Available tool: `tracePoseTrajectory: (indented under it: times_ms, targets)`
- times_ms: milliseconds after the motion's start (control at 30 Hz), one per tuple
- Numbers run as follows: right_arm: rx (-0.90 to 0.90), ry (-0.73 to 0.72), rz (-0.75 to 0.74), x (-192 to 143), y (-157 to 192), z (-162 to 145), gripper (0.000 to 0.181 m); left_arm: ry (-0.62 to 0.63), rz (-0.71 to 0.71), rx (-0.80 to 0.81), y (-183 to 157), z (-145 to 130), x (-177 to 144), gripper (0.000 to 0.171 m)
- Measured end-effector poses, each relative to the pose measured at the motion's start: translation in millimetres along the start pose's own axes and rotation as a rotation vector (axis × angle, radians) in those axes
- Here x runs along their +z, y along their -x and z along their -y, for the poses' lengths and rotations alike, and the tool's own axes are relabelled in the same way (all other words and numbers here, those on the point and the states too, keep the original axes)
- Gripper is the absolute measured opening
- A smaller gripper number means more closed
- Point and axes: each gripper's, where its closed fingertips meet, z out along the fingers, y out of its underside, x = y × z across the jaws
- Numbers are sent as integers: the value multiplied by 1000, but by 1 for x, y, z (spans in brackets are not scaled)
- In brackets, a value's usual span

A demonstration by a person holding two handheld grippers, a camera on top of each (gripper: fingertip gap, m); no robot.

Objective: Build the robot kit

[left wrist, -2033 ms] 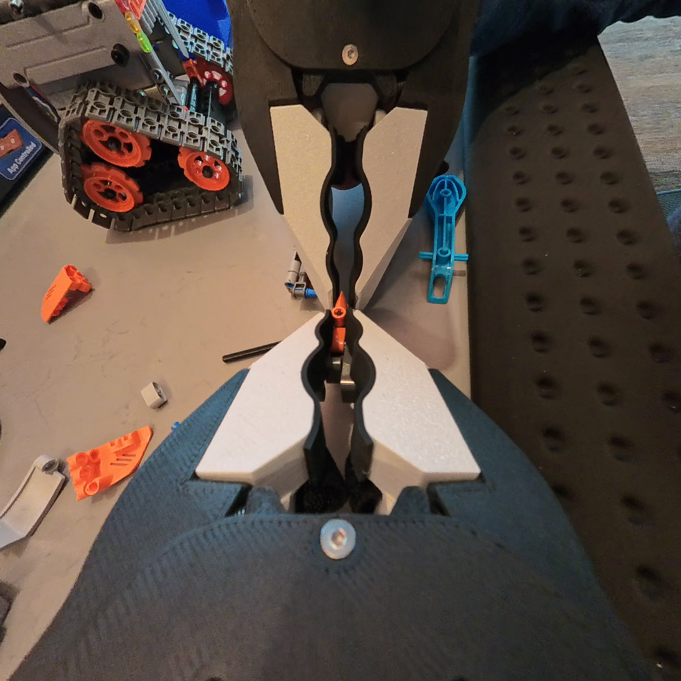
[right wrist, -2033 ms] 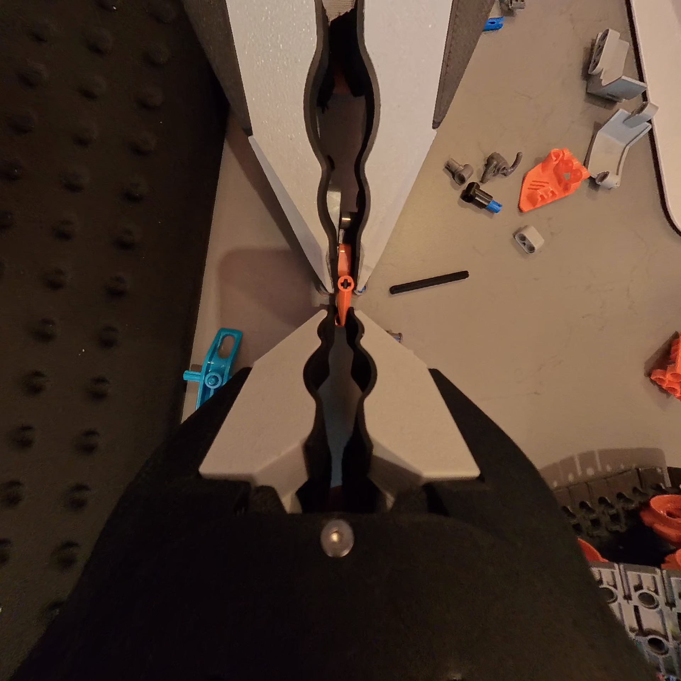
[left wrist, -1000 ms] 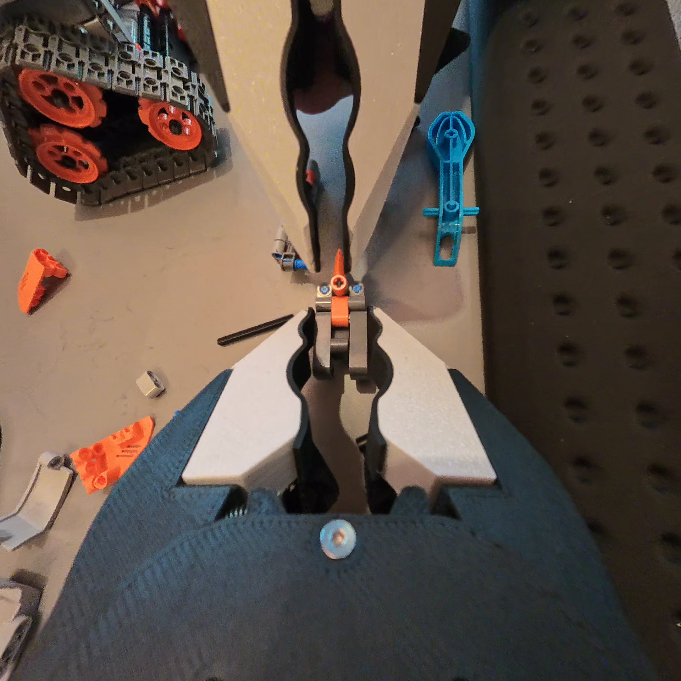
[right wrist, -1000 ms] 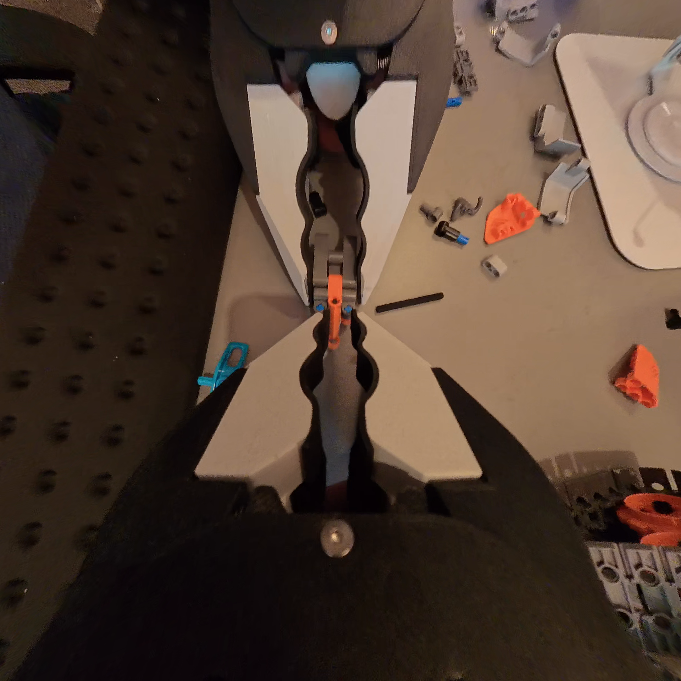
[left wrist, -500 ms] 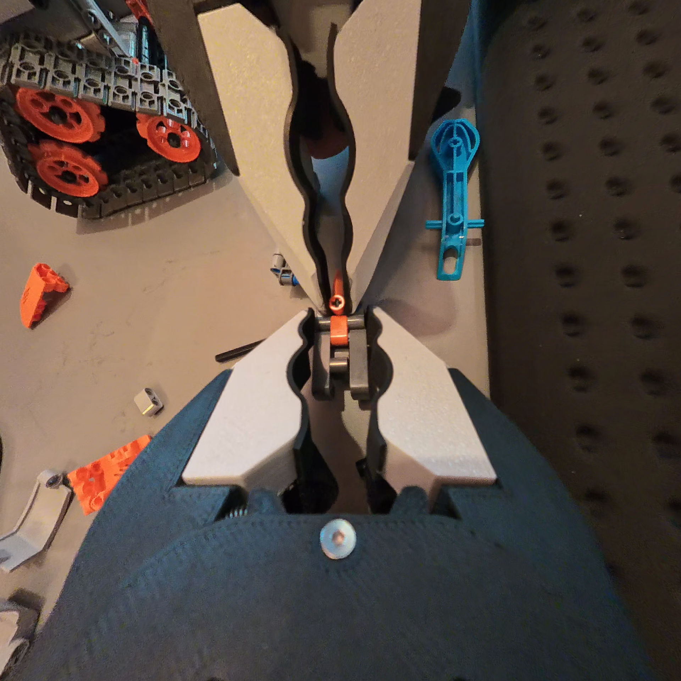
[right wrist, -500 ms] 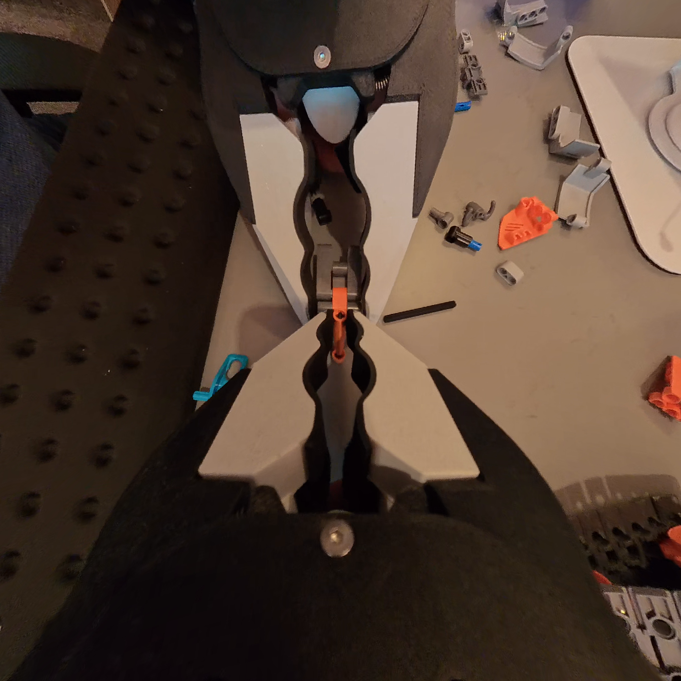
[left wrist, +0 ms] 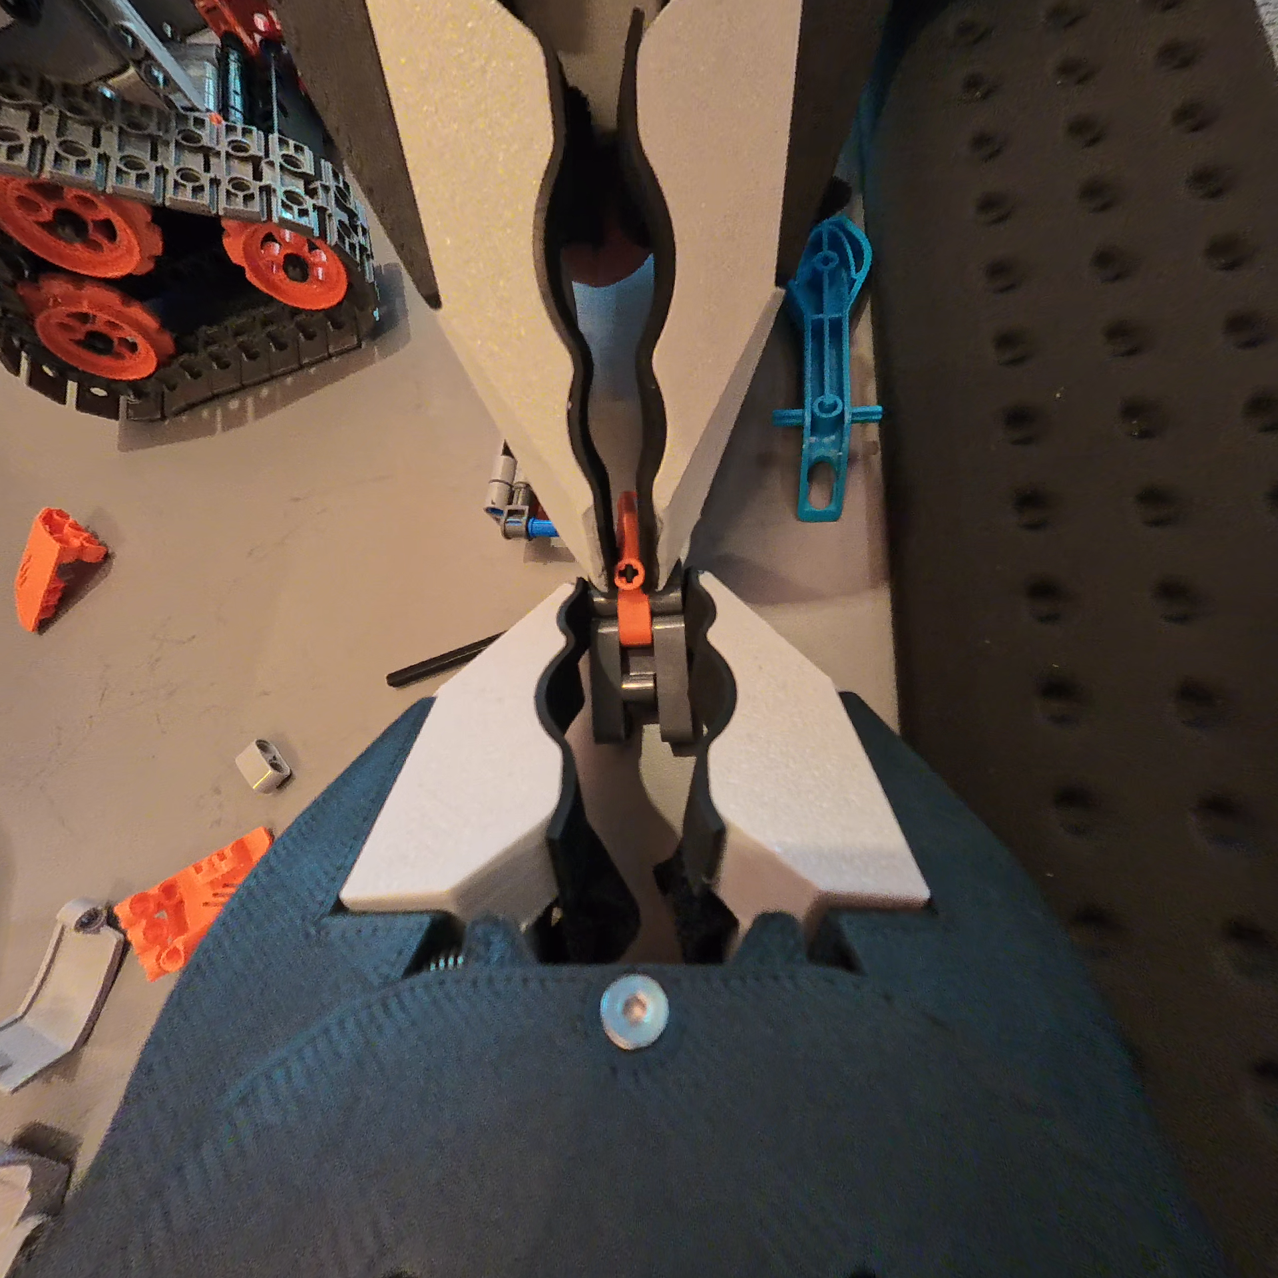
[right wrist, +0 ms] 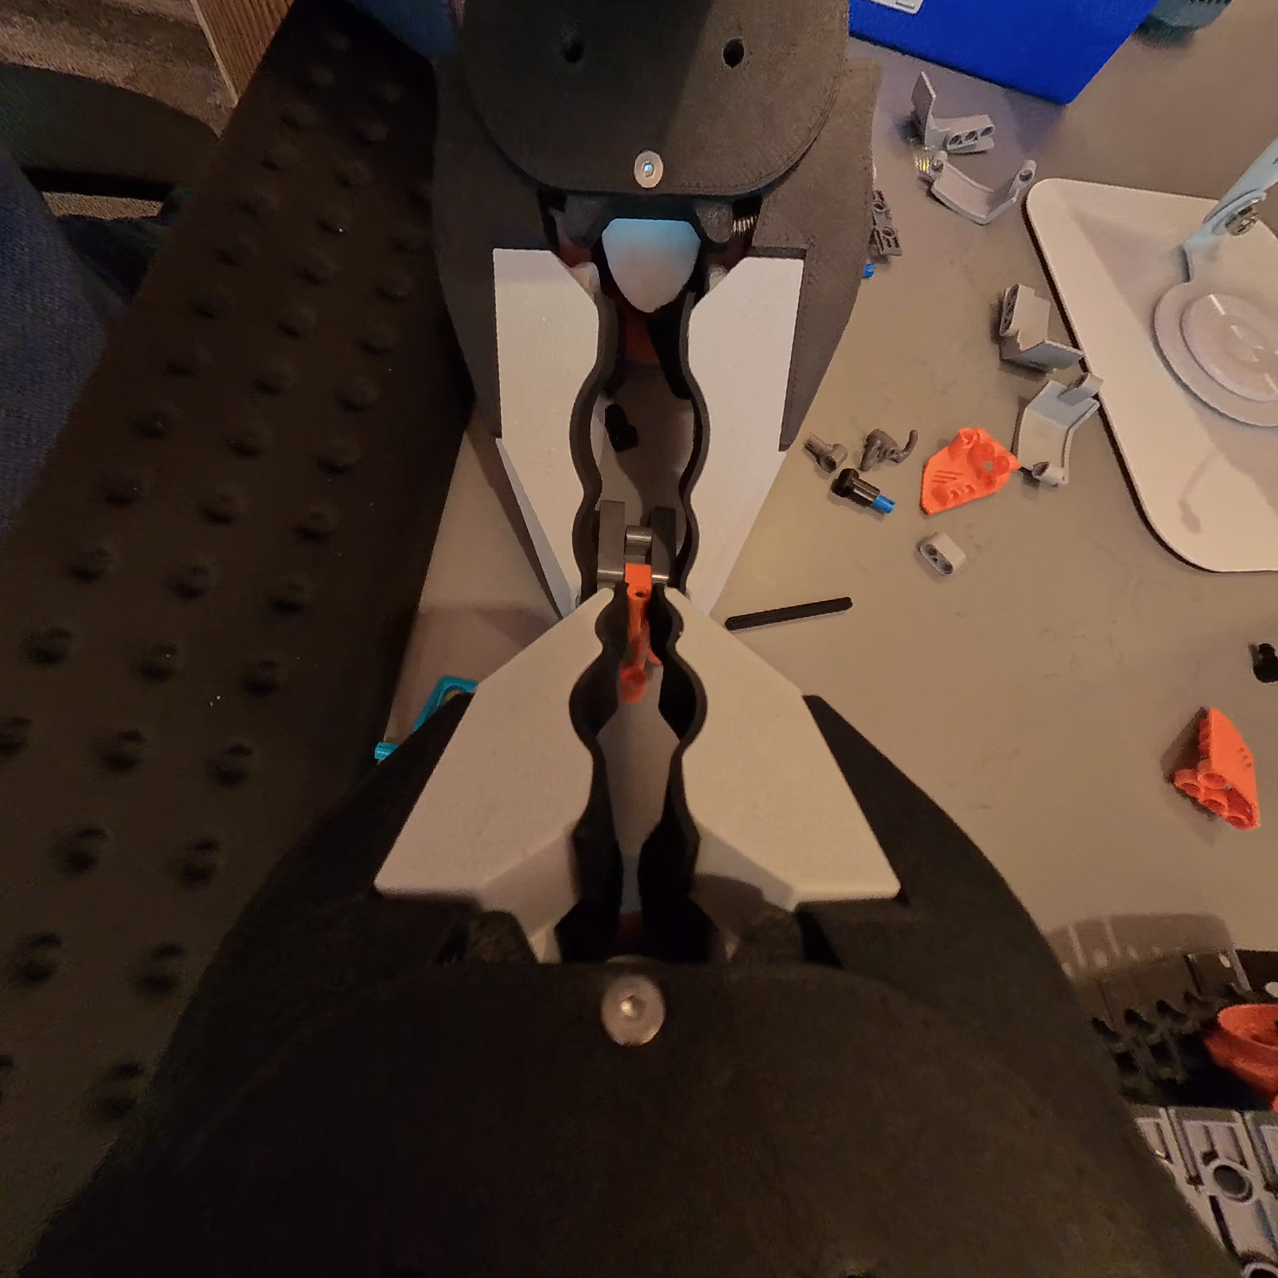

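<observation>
In the left wrist view my left gripper (left wrist: 636, 602) is shut on a dark grey forked piece (left wrist: 667, 681), held above the table. A thin orange lever (left wrist: 628, 532) sits with one end between the fork's two arms. My right gripper (left wrist: 626, 557) comes in from the top, tip to tip with the left, and is shut on the lever's other end. In the right wrist view my right gripper (right wrist: 636, 605) pinches the orange lever (right wrist: 633, 653). The left gripper (right wrist: 633, 581) faces it, holding the grey forked piece (right wrist: 612, 546).
A tracked model with orange wheels (left wrist: 173, 276) stands far left. A blue tool (left wrist: 826, 387) lies by a black studded mat (left wrist: 1106, 553). A black axle rod (right wrist: 788, 612), orange panels (right wrist: 965, 470) and small grey parts are scattered. A white tray (right wrist: 1106, 429) sits far right. Both grippers' tips are close together, under 4 cm apart. The black axle rod (right wrist: 788, 612) is about 4 cm from my left fingertips.
The left gripper's jaws went from nearly closed to a wider grip across the grey forked piece. Over the last second the grippers closed up tip to tip and the lever slid deeper between the right fingers.
</observation>
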Motion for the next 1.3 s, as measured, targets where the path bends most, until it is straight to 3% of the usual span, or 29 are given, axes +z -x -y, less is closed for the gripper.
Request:
tracePoseTrajectory:
  times_ms: [333,633,900,933,1067,1167,1300]
  targets:
    - [53,-46,21,0,1,4,2,-1,-2,8,-1,0,-1,24]
    - [-192,-25,-75,0,5,5,3,-11,-16,3,-4,1,-1,25]
    - [152,-49,27,1,0,5,3,-5,-5,3,-1,0,-1,24]
    - [132,-48,21,1,0,5,3,-6,-7,2,-1,0,-1,24]
    - [-250,8,-114,0,4,5,2,-8,-15,3,-3,1,0,24]
    - [-334,23,-155,1,4,5,2,-12,-19,1,-3,1,0,24]
    - [-102,-16,-88,1,0,6,2,-11,-3,3,-1,1,-1,24]
